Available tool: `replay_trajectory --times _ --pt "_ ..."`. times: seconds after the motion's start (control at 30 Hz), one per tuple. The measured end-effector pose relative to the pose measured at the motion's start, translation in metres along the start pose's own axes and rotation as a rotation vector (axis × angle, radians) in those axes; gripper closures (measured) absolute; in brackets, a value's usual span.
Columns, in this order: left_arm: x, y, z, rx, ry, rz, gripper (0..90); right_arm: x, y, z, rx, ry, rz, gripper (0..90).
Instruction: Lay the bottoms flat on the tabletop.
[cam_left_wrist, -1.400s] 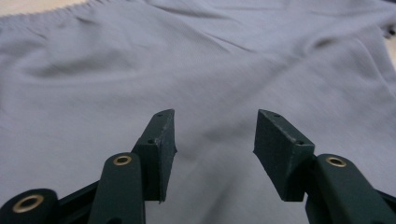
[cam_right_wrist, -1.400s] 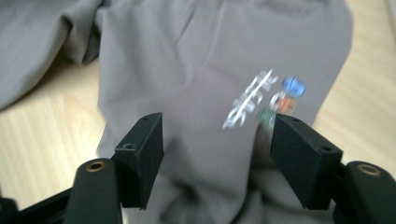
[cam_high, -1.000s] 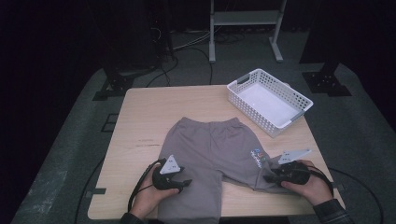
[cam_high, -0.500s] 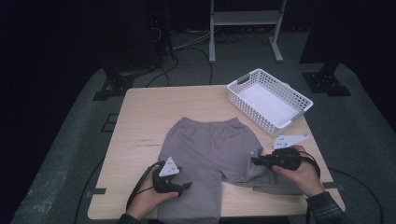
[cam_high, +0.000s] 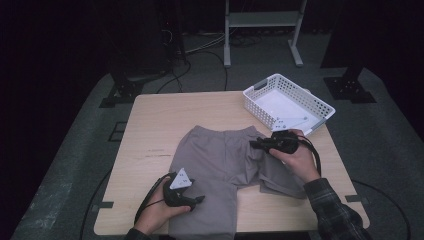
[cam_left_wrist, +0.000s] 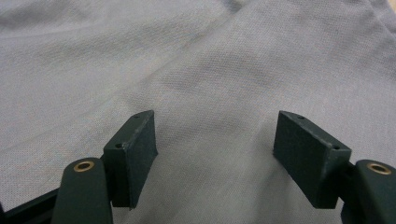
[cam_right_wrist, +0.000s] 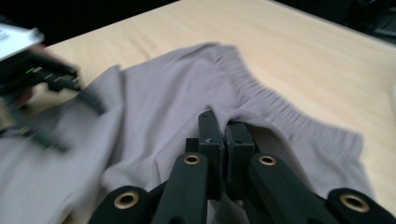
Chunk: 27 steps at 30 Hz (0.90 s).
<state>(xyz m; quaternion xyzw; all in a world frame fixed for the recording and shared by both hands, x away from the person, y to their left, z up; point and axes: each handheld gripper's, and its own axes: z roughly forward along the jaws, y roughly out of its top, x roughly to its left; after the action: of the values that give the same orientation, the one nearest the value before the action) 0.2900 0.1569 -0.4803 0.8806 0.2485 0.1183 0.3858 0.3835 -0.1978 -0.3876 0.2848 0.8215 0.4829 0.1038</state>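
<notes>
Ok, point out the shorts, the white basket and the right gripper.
grey shorts (cam_high: 215, 155): high view, left leg fabric.
white basket (cam_high: 320, 106): high view, right rim.
right gripper (cam_right_wrist: 223, 128): right gripper view, shut tips pinching the cloth.

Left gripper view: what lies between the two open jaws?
Grey fabric of the shorts alone spans the gap of the left gripper; its pads stand apart on either side of the cloth, pressing on nothing.

blurred: left claw (cam_right_wrist: 42, 88) (right gripper view) | cut off: shorts (cam_high: 202, 230) hem
</notes>
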Motion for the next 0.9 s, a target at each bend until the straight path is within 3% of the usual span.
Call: replay_trajectory --times 0.1,0.17,0.27,0.33,0.5,0.7,0.9 --pt "0.000 0.000 0.000 -0.001 -0.001 0.001 28.7 -0.007 0.005 0.016 -0.004 -0.030 0.005 86.6" --pt "0.000 0.000 0.000 -0.001 -0.002 0.001 28.7 -0.011 0.006 0.029 0.021 -0.052 0.005 84.1" --pt "0.000 0.000 0.000 -0.002 -0.004 0.001 28.7 -0.017 0.005 0.045 0.079 -0.074 0.001 71.0" --pt "0.000 -0.001 0.000 -0.005 -0.004 0.001 28.7 -0.019 0.003 0.046 0.102 -0.071 0.007 62.7" --pt "0.001 -0.001 0.000 -0.007 -0.003 0.005 28.7 -0.020 -0.005 0.020 0.096 -0.100 0.005 50.9" --pt "0.001 -0.001 0.000 -0.005 -0.004 0.004 28.7 -0.011 -0.030 -0.020 0.086 -0.122 -0.014 48.5" --pt "0.001 -0.001 0.000 -0.005 -0.008 0.004 28.7 0.006 -0.065 -0.046 0.098 -0.067 0.005 49.3"
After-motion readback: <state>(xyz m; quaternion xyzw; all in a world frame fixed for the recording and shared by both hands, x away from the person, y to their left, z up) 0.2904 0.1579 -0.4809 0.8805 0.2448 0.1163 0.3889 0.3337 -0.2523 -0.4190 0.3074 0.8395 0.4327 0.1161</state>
